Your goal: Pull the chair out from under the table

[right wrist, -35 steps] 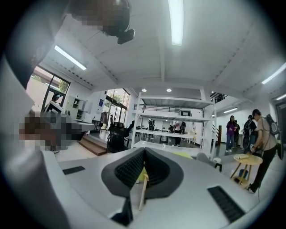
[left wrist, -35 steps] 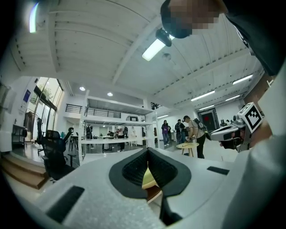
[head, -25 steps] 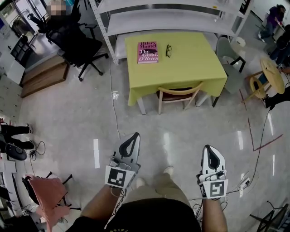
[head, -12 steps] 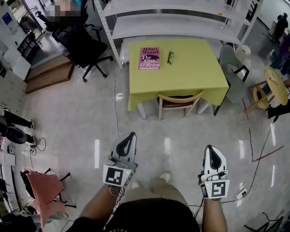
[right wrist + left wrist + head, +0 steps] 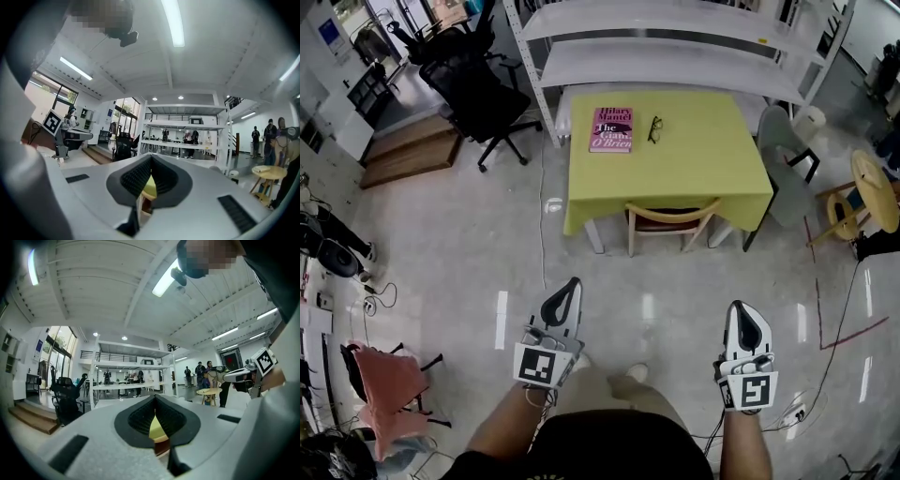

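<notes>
Two grippers hung well apart from the table, the left gripper [image 5: 572,283] and the right gripper [image 5: 742,307], each with its jaws pressed together on nothing. No part of the pull looked done. The chair [image 5: 672,217] sat tucked under the yellow-clothed table [image 5: 712,159], only its curved wooden back showing, so approach, grasp and pull were all left. Around stood a black office chair [image 5: 478,94], a pink book [image 5: 611,129], glasses [image 5: 654,128] and a grey chair [image 5: 778,131]. Bare floor lay ahead; nothing seemed to block the way.

Yellow tablecloth [image 5: 694,159], pink book [image 5: 611,129], tan wooden chair [image 5: 672,217].
</notes>
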Tool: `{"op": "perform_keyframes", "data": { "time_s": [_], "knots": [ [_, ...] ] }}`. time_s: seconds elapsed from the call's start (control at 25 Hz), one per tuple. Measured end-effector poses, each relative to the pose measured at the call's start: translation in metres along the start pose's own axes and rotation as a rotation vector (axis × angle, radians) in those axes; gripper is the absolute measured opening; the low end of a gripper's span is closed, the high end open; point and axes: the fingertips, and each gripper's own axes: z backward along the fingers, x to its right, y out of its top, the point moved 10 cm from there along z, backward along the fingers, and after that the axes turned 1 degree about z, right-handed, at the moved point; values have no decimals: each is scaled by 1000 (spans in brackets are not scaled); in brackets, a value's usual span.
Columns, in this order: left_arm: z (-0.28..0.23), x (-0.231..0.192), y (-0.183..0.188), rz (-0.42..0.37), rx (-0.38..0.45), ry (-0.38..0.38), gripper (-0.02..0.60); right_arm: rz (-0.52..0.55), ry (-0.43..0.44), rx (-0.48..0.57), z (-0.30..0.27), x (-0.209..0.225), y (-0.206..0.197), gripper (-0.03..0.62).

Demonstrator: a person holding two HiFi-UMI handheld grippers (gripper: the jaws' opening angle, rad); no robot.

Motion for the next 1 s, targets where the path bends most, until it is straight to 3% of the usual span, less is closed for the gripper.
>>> {"op": "perform_keyframes", "data": {
  "time_s": [0.28, 1.0],
  "knots": [
    [-7, -3, -1, 1, 15, 10, 9, -4, -10, -6, -3, 3, -4, 11],
    [-88, -34, -7, -32, -13, -90, 9, -13, -77, -40, -60, 15, -11, 11]
  ]
}}
